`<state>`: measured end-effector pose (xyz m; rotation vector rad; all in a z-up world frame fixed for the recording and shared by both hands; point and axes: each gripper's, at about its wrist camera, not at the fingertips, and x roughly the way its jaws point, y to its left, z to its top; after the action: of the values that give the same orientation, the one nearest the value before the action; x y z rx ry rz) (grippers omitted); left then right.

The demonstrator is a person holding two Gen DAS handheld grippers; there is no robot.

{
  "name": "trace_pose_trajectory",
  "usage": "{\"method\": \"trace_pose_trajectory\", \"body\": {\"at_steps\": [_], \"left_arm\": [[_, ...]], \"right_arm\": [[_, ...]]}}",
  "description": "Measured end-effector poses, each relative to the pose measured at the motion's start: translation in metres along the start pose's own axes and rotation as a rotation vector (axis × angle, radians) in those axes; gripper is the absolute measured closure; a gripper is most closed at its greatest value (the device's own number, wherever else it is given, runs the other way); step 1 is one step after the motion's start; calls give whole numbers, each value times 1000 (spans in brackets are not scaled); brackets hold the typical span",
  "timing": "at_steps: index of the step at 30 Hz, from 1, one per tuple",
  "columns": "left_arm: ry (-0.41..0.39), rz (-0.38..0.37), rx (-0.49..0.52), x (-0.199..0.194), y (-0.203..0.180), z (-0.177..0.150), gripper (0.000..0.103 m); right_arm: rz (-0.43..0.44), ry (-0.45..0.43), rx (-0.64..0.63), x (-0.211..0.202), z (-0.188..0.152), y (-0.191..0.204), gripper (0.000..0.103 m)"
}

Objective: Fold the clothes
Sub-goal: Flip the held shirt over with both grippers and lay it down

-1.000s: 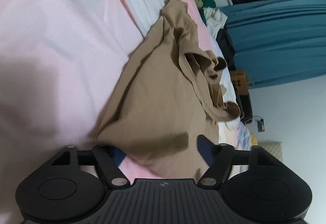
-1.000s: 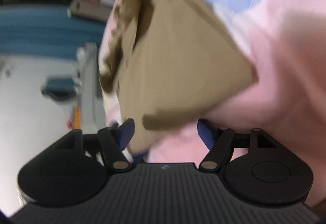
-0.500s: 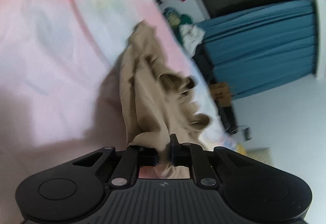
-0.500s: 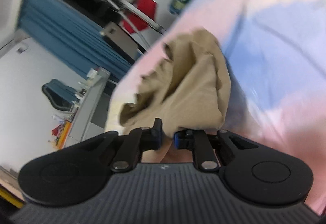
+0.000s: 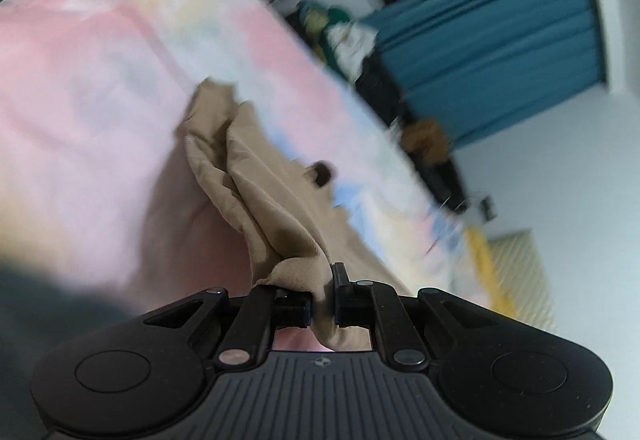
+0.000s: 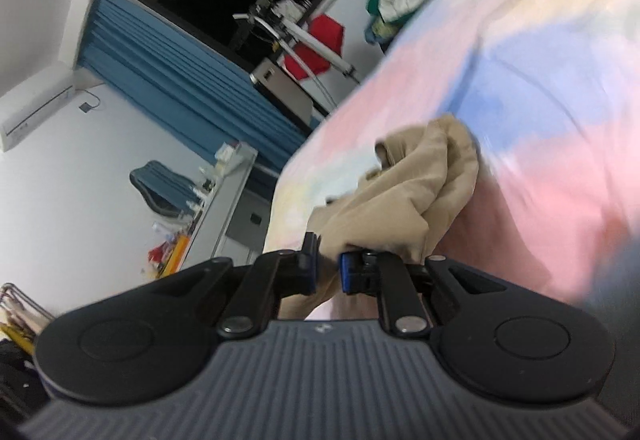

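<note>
A tan garment (image 5: 264,176) lies bunched on a pastel pink, blue and yellow bedspread (image 5: 100,88). My left gripper (image 5: 322,304) is shut on one corner of it, cloth bulging between the jaws. My right gripper (image 6: 329,272) is shut on another corner of the same tan garment (image 6: 416,184). Both near corners are lifted off the bedspread (image 6: 560,112); the far end of the garment trails down onto it in folds. Both views are motion-blurred.
A pile of clothes (image 5: 344,36) sits past the far edge of the bed, with a drying rack holding a red garment (image 6: 316,40) behind. Blue curtains (image 5: 500,36) cover a dark window. A desk with clutter (image 6: 216,196) stands by the bed.
Both grippers were open around the flat garment's corners; they have shut on the cloth and lifted it, and the garment has bunched into folds.
</note>
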<state>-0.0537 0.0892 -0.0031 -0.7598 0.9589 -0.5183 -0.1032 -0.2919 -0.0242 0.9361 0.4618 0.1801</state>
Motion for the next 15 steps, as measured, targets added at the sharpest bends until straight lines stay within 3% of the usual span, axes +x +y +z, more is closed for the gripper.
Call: {"method": "trace_pose_trajectory", "body": {"at_steps": [5,8,11,15], "left_arm": [[16,13,-33,-4,6,-7,93],[-11,1,-103,-4,2,12,93],[-48,-19,-170,2,-7,43,92],[-78,-8,-237,38,-15,94,91]], "right_arm": [[-16,13,32,-29,-30,-5,89],[-35,-28,-32,-16,-17,9,89],[-56,-62,-14,11,6,15,88],[-93,-80,29,61,42,12,88]]}}
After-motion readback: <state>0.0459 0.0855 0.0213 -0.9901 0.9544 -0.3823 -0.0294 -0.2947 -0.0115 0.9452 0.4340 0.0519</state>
